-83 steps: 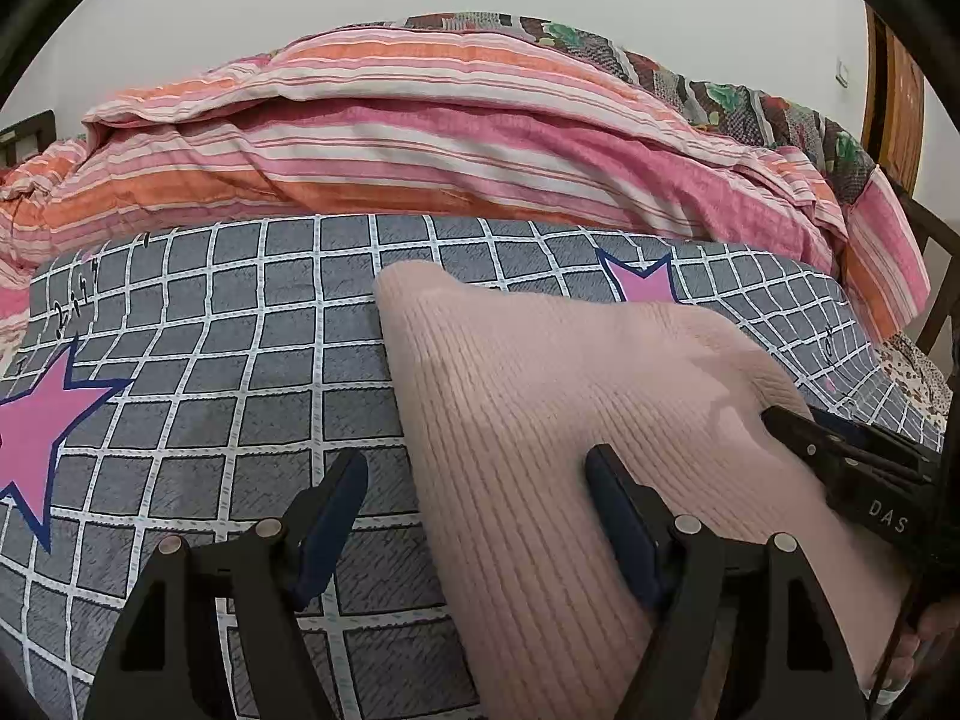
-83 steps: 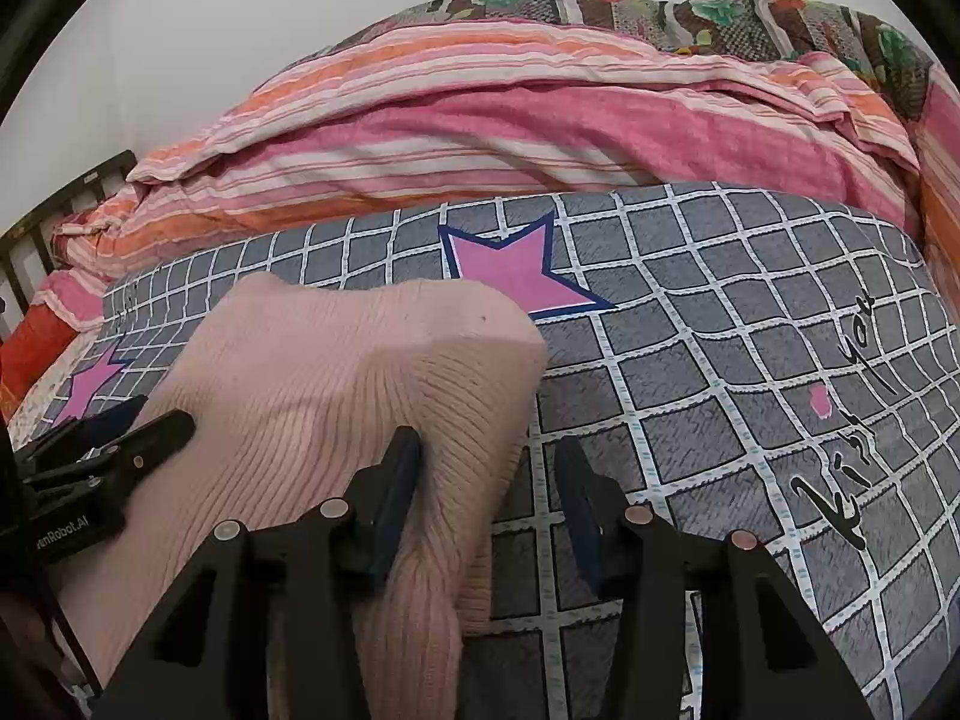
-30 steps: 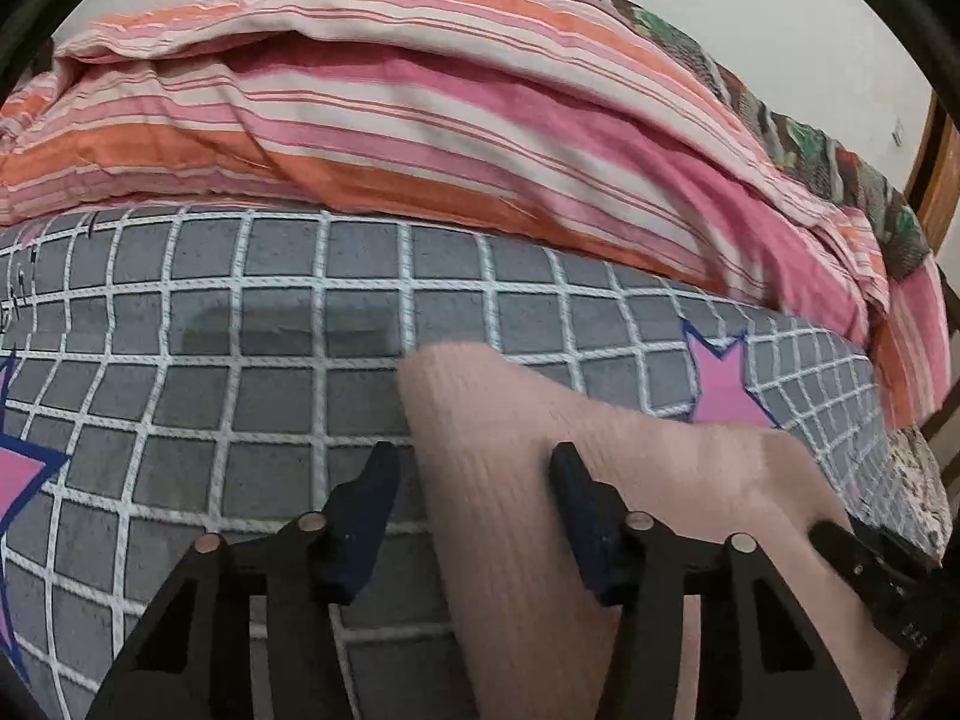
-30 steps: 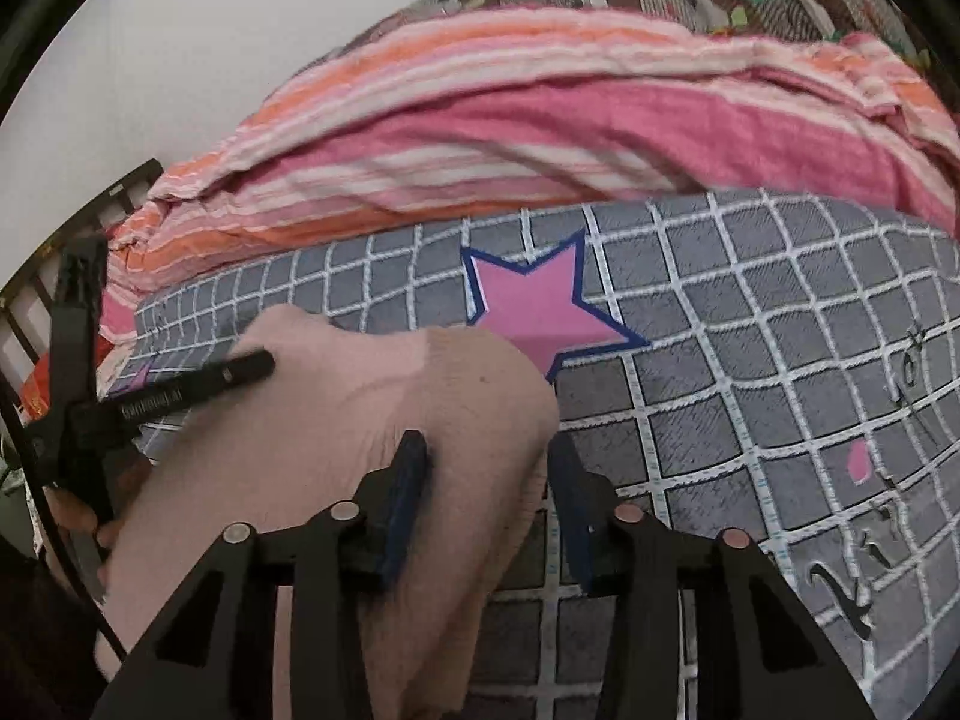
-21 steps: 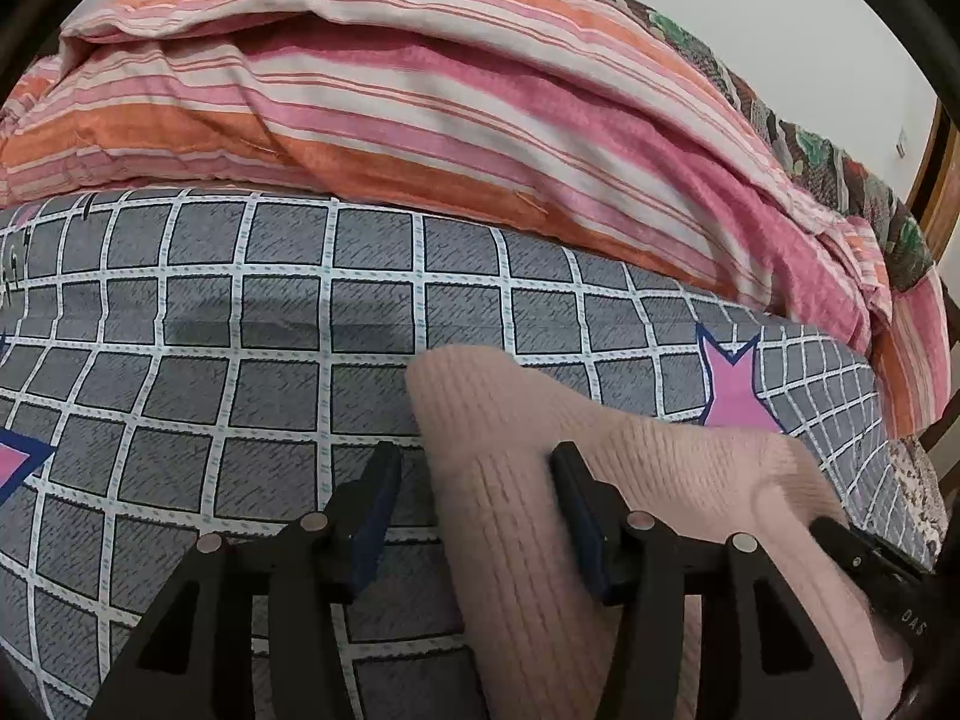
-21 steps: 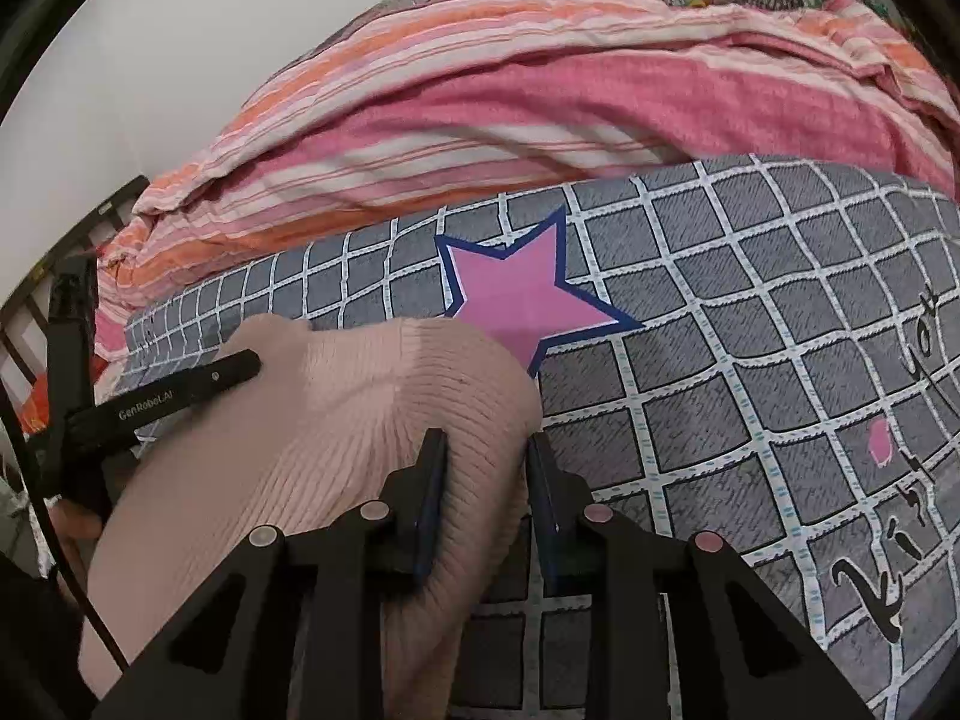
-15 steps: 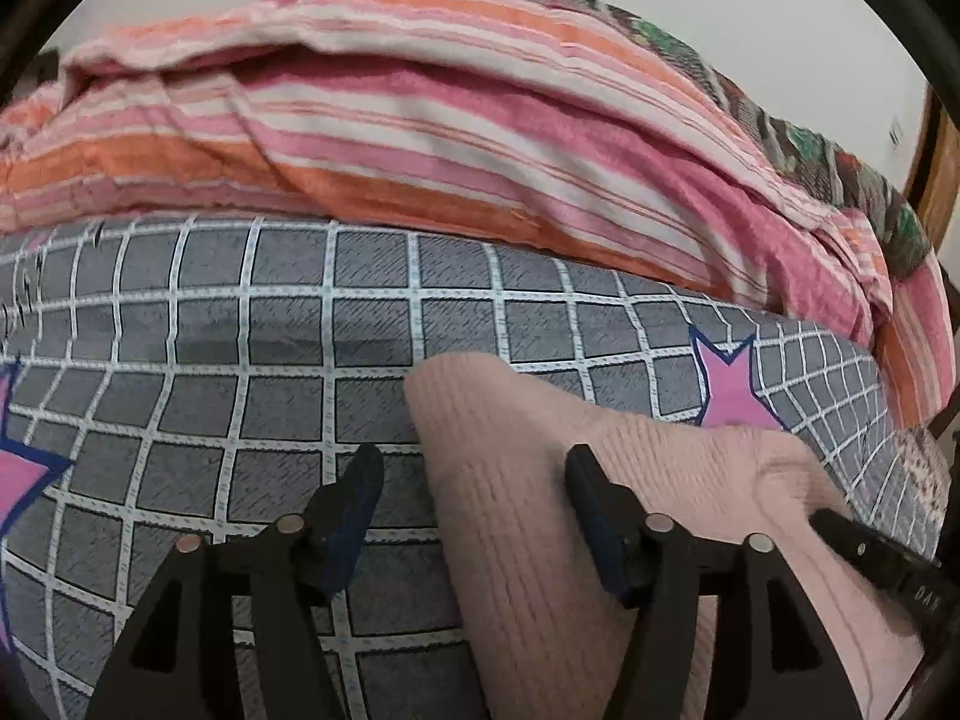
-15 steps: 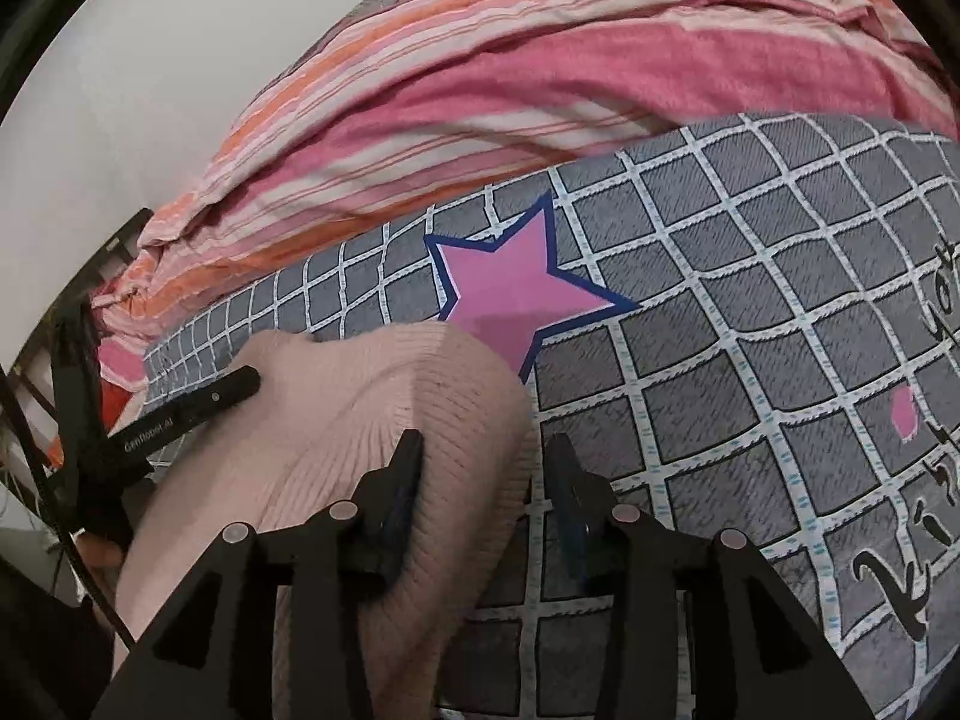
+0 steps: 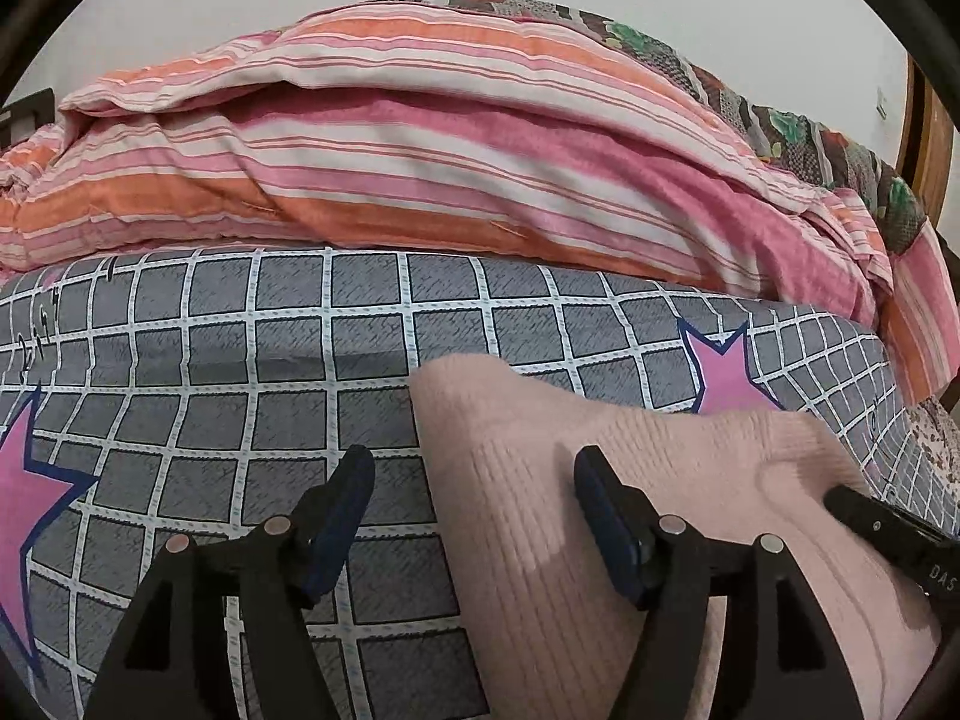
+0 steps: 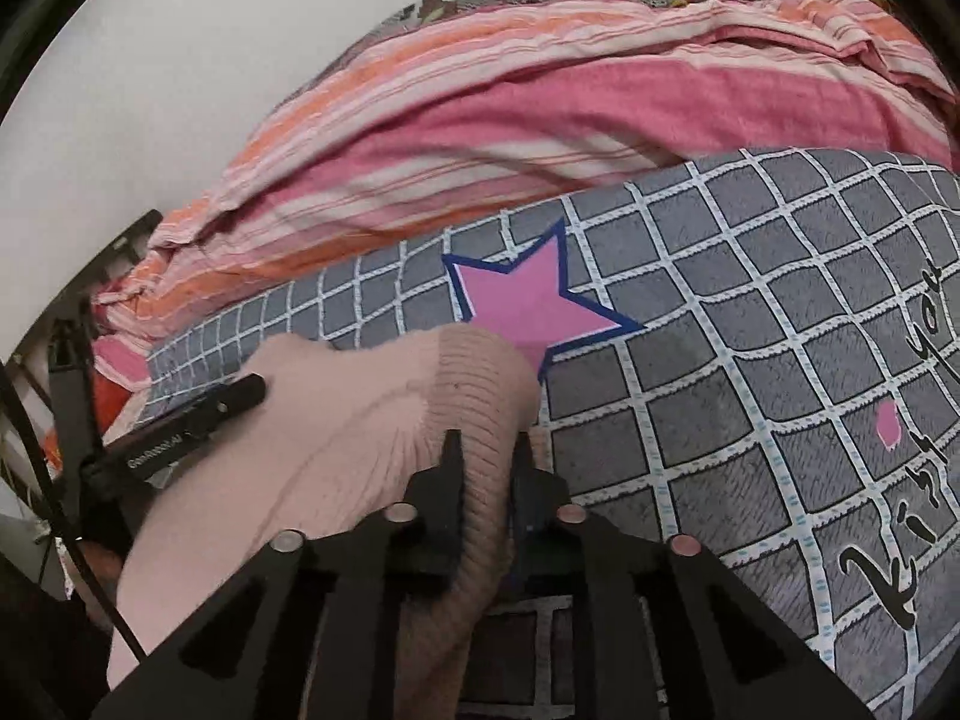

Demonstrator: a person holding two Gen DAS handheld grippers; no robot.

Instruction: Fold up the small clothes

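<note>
A pale pink ribbed knit garment (image 9: 630, 510) lies folded on the grey checked bedsheet (image 9: 240, 360). My left gripper (image 9: 474, 480) is open, its fingers standing on either side of the garment's left edge, the right finger over the knit. In the right wrist view my right gripper (image 10: 486, 450) is shut on the garment's (image 10: 360, 438) raised right edge, with a fold of knit pinched between the fingers. The left gripper's finger (image 10: 198, 414) shows at the far left of that view.
A heaped pink and orange striped quilt (image 9: 450, 150) runs along the back of the bed, with a patterned blanket (image 9: 810, 132) behind it. Pink stars (image 10: 534, 306) and black lettering (image 10: 900, 546) mark the sheet. A wooden frame (image 9: 930, 138) stands at the right.
My right gripper has closed on the garment's right edge and lifted it a little. My left gripper has opened wider and drawn back slightly.
</note>
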